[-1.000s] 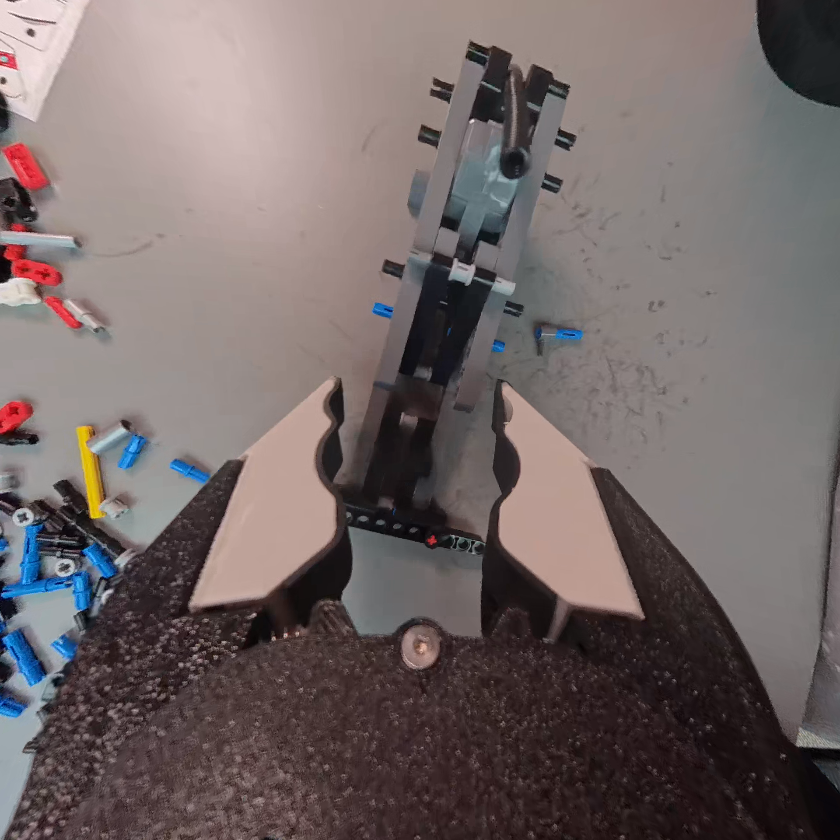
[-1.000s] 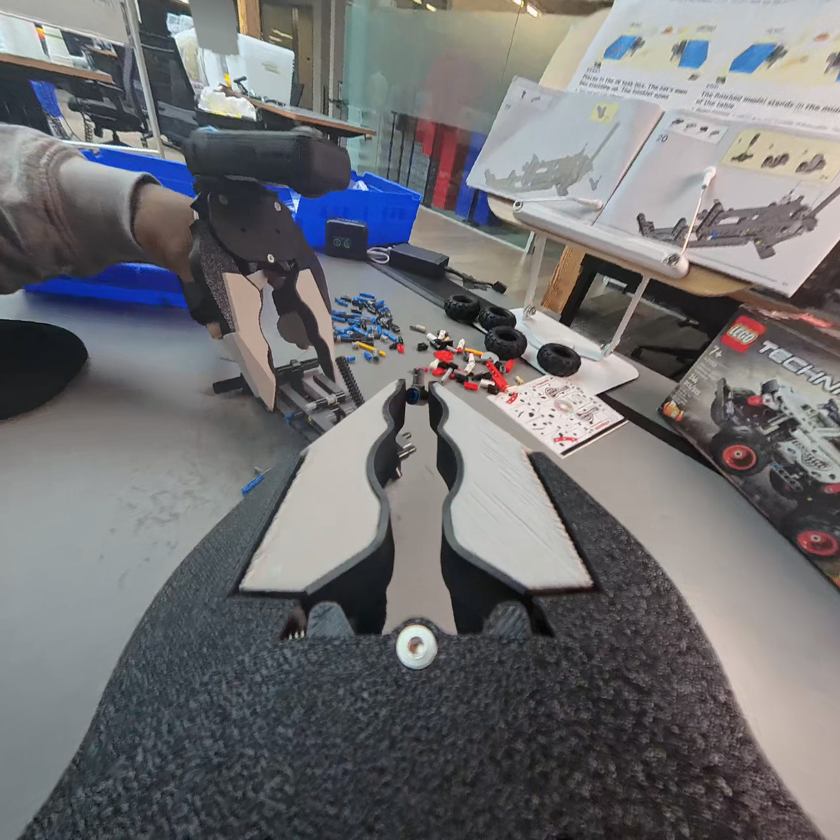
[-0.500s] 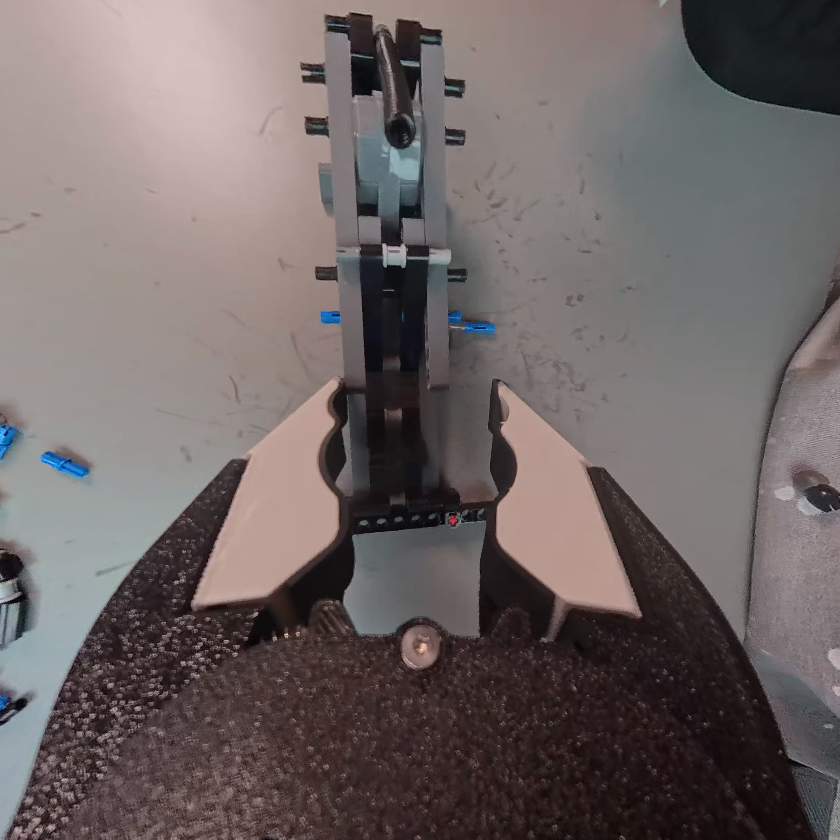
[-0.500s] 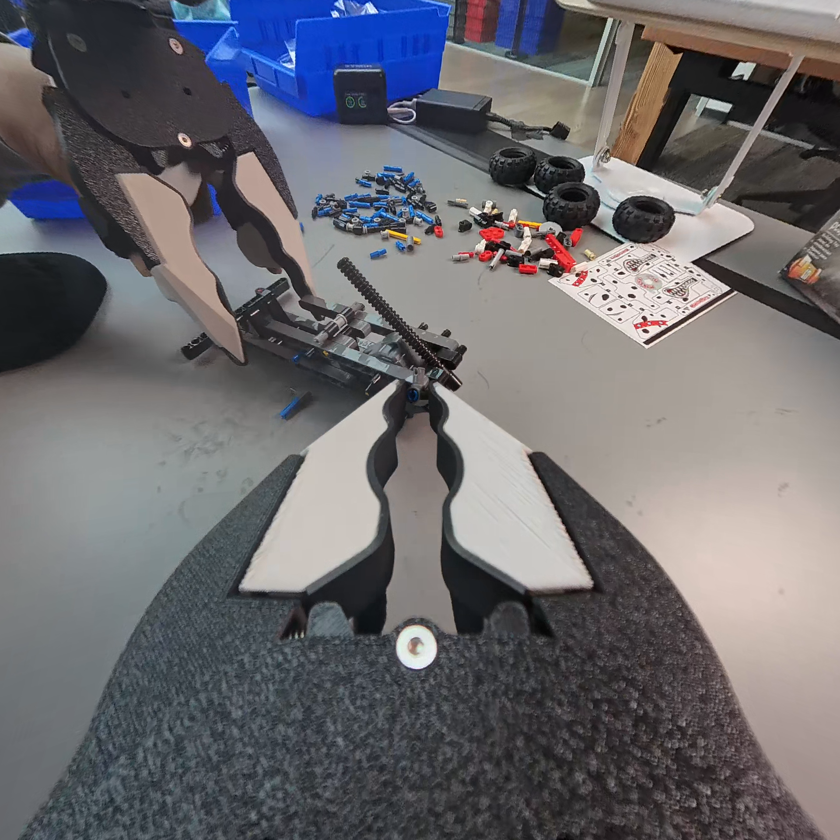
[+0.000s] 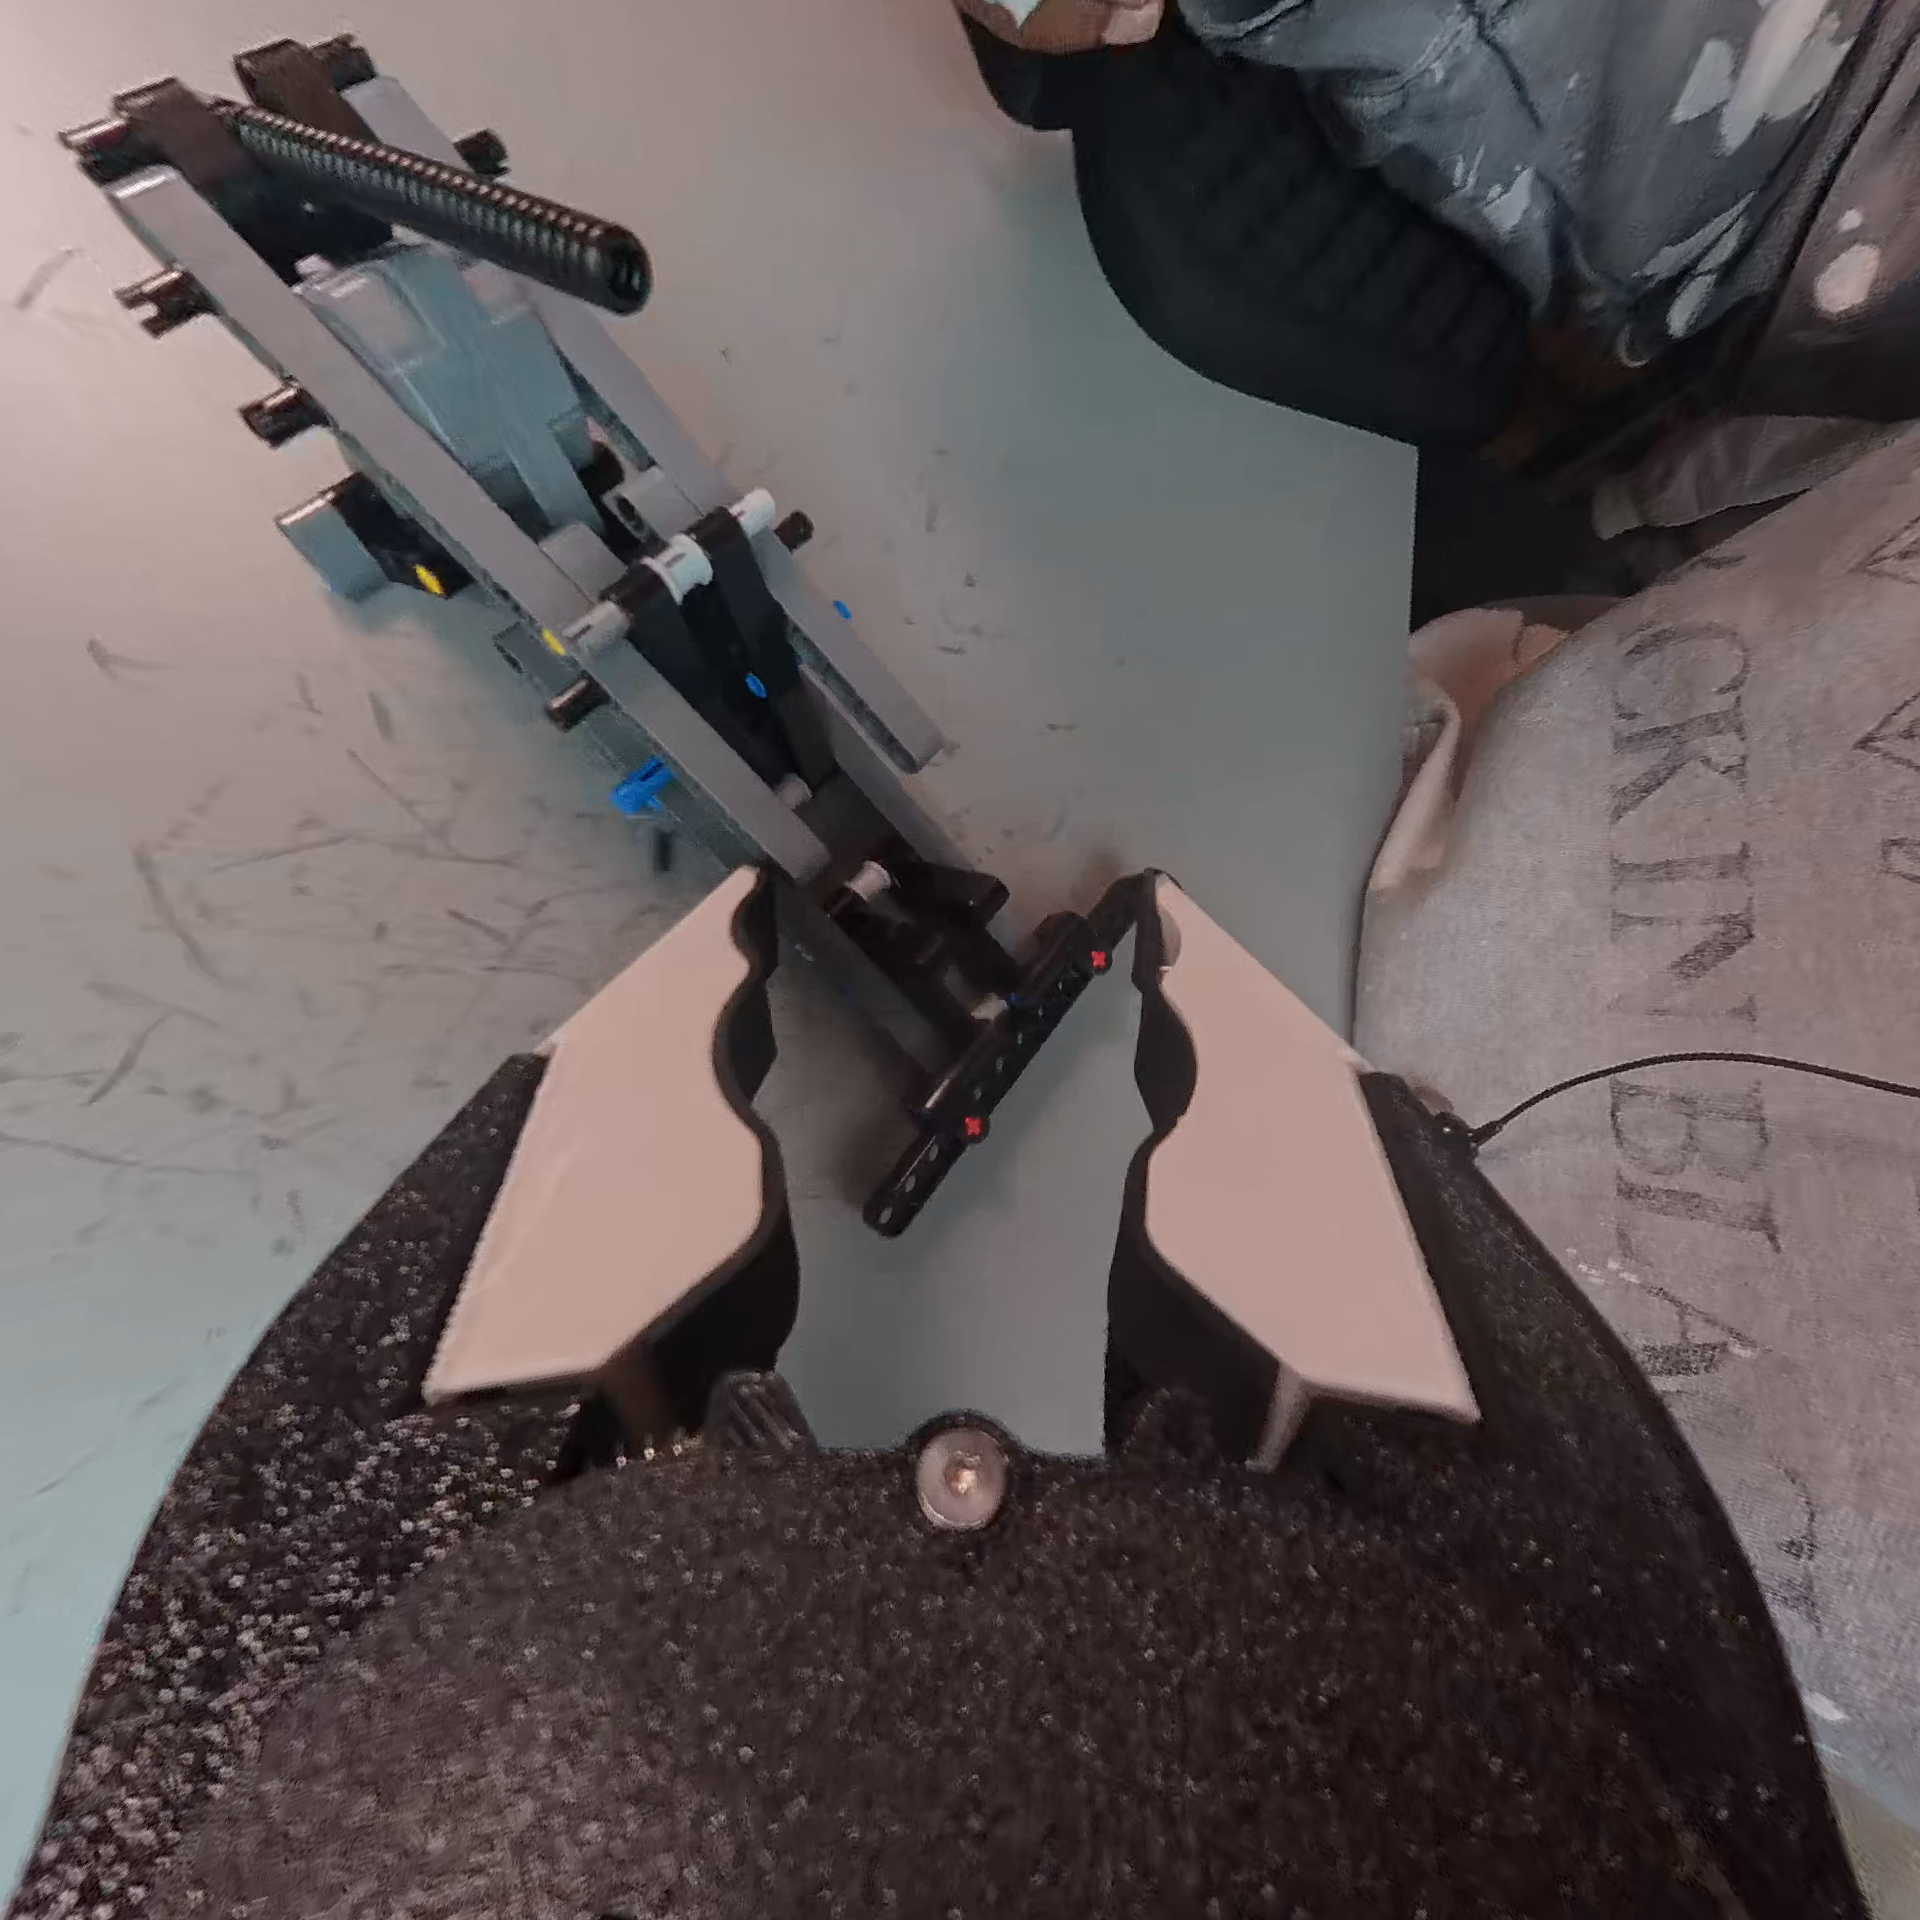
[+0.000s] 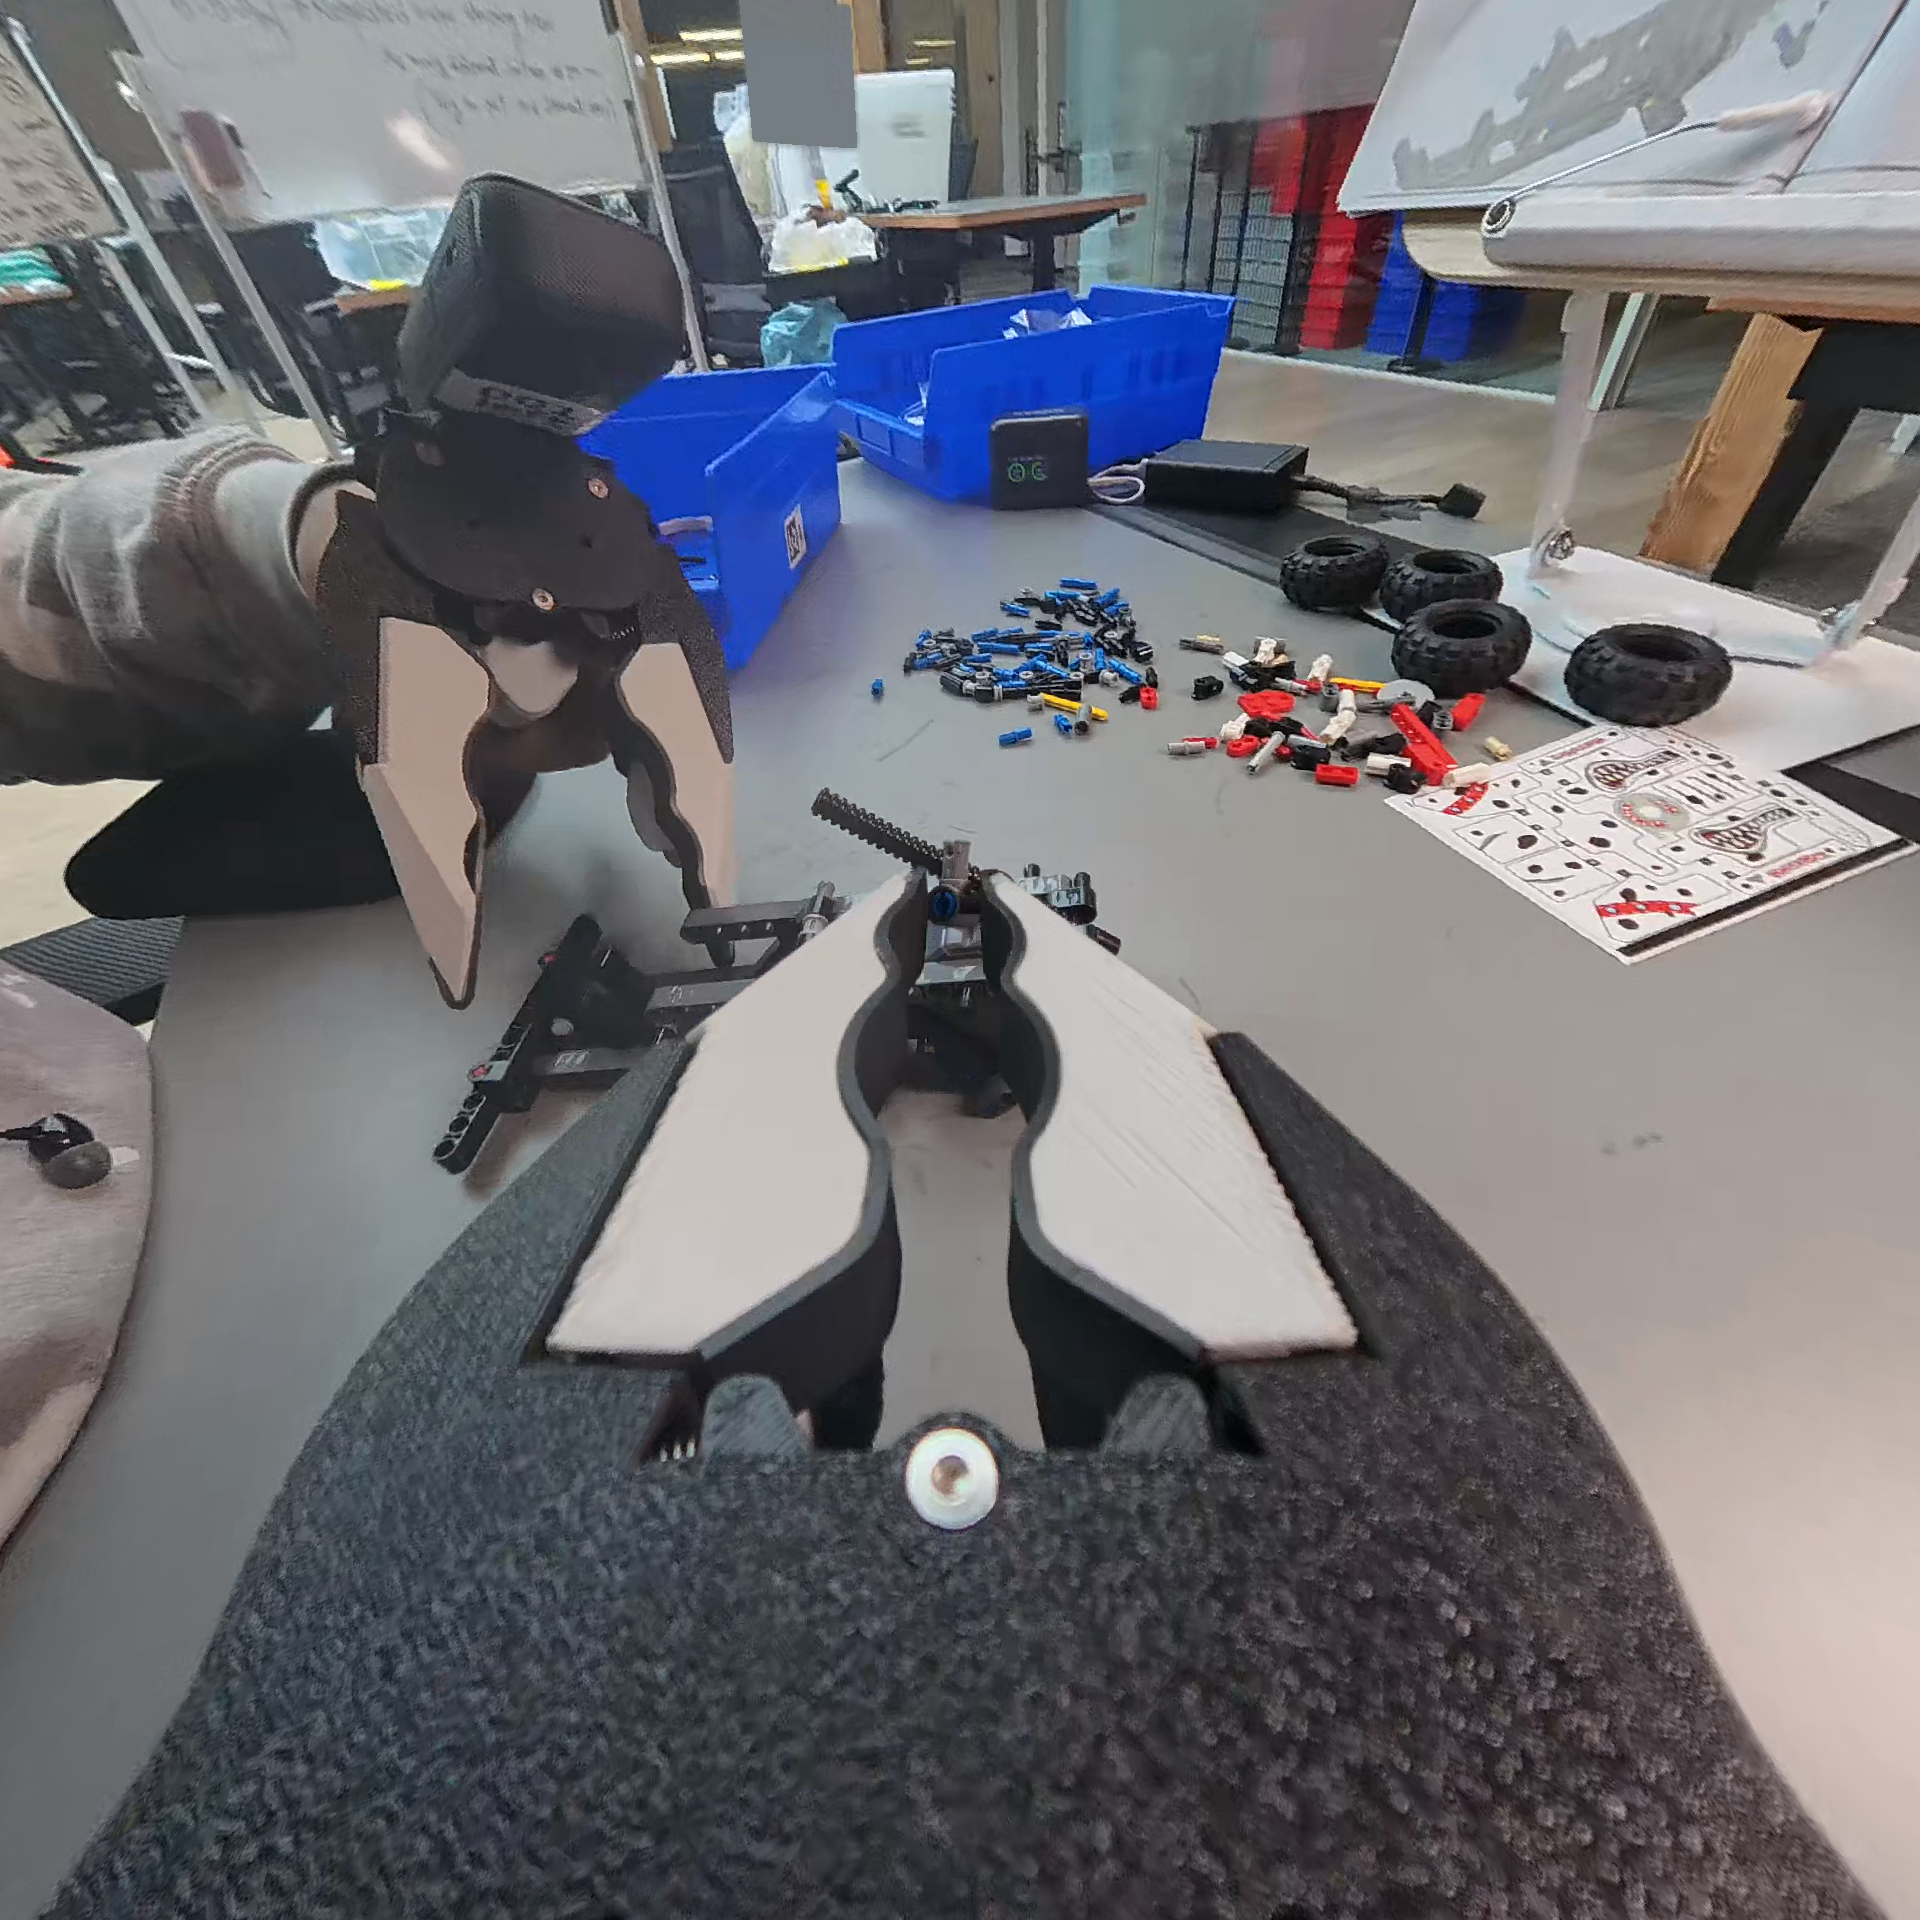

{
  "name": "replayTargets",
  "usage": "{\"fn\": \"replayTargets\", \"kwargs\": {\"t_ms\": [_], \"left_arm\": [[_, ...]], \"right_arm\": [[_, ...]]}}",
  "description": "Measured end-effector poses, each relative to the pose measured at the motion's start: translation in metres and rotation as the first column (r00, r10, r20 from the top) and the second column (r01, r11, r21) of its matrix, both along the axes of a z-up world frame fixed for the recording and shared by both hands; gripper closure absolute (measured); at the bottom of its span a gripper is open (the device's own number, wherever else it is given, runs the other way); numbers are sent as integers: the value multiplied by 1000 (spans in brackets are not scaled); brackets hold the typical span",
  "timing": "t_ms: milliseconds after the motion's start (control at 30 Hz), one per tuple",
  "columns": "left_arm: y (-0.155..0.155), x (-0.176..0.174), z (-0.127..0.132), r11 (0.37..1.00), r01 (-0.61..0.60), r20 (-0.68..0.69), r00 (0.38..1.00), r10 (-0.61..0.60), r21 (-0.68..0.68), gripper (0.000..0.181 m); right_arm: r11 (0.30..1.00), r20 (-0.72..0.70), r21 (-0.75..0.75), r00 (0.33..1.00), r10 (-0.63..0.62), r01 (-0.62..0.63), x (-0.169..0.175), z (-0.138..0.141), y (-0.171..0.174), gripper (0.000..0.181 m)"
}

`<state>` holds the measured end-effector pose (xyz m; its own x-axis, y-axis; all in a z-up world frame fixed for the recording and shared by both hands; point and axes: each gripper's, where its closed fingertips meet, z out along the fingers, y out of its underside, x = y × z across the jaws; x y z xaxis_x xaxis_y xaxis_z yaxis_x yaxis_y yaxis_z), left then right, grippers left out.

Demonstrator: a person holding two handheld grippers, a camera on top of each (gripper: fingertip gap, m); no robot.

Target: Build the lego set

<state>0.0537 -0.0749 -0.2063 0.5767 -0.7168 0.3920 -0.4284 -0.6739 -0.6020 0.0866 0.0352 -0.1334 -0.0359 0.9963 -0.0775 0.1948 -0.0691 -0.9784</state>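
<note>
The lego chassis (image 5: 623,623) is lying on the tabletop (image 5: 1091,520), its black end beam between the spread left hand-held gripper (image 5: 951,894). The right hand-held gripper (image 6: 948,894) is pinching a small grey piece (image 6: 951,868) over it

Even indoor light; edges warped, perhaps motion-blurred.

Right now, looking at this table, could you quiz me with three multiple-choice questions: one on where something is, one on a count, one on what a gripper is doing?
1. Where does the sticker sheet lie?
A. In a blue bin
B. On the table, in front of the tyres
C. On the chassis

2. How many loose black tyres are out?
A. Two
B. Four
C. Six

3. What is the right gripper doing?
A. Shut on a small part
B. Open and empty
C. Holding a tyre

Answers: 1 B, it lies flat on the grey table below the tyres. 2 B, four sit by the stand's base. 3 A, its fingertips pinch a small part over the chassis.
</note>
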Motion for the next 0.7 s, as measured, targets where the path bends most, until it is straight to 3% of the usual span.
{"fn": "replayTargets", "kwargs": {"t_ms": [433,500,700], "left_arm": [[-14,29,4,994,109,111,988,-112,30,109],[-14,19,7,990,134,88,987,-136,33,126],[33,-4,81,968,-17,237,971,-43,249,139]], "right_arm": [[996,-70,-42,995,70,-73,2,3,-6,172],[992,-111,-64,989,101,-108,4,9,-10,172],[938,-323,-174,917,232,-299,10,45,-29,172]]}}
